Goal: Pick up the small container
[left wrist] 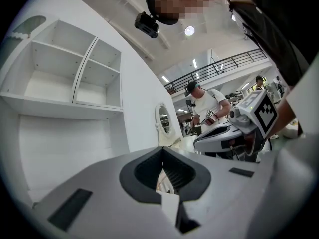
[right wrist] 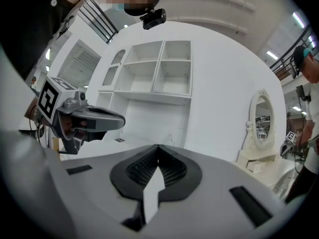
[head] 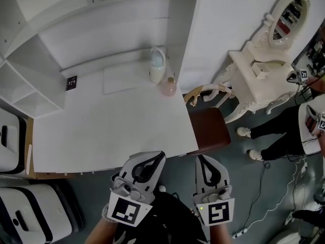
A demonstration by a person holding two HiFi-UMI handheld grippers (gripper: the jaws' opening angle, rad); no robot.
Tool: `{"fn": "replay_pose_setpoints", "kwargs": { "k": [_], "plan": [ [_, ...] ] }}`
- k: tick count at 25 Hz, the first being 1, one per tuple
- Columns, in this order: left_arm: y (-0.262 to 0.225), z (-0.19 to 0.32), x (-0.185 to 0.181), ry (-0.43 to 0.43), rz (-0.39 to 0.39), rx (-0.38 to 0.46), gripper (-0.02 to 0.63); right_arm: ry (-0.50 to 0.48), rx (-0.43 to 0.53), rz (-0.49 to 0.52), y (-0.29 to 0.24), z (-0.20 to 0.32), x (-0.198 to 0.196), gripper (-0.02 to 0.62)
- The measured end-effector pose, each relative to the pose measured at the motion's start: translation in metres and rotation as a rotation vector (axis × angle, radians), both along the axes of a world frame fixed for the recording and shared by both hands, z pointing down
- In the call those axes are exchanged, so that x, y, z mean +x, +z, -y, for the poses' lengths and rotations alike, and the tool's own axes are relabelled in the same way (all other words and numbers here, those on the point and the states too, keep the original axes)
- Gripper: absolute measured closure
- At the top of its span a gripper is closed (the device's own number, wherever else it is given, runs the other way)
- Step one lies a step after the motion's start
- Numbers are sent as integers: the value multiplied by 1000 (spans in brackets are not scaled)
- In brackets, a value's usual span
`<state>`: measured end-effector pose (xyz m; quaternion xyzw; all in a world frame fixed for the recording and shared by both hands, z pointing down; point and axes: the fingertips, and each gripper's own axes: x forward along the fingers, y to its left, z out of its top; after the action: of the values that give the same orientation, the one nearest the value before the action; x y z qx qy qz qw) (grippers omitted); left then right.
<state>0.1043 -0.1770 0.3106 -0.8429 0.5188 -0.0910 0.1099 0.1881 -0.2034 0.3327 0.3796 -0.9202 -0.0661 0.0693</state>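
A small pink container [head: 169,87] stands near the back right corner of the white desk [head: 111,131], right beside a taller pale bottle [head: 157,64]. Both grippers hover just off the desk's front edge, well short of the container. My left gripper [head: 162,155] is shut with nothing in it, and its jaws [left wrist: 162,151] meet at the tips. My right gripper [head: 199,158] is shut and empty too, with its jaws closed in its own view [right wrist: 158,146]. Each gripper shows in the other's view: the right gripper [left wrist: 234,133] and the left gripper [right wrist: 84,118].
White shelving [head: 30,44] rises behind and left of the desk, which carries a small black tag [head: 71,83]. A brown-seated chair [head: 209,128] stands at the desk's right edge. Further right are a white vanity with a mirror [head: 264,75] and a person [head: 289,131]. White cases [head: 30,212] sit at left.
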Motion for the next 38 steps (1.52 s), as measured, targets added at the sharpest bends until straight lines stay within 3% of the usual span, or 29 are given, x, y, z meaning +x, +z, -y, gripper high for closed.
{"fn": "replay_pose_setpoints", "kwargs": {
  "k": [19, 38],
  "plan": [
    [28, 108, -70, -4, 15, -66, 604, -25, -56, -79, 42, 133, -79, 595],
    [49, 160, -112, -49, -11, -95, 604, -17, -168, -132, 110, 240, -127, 579]
  ]
}}
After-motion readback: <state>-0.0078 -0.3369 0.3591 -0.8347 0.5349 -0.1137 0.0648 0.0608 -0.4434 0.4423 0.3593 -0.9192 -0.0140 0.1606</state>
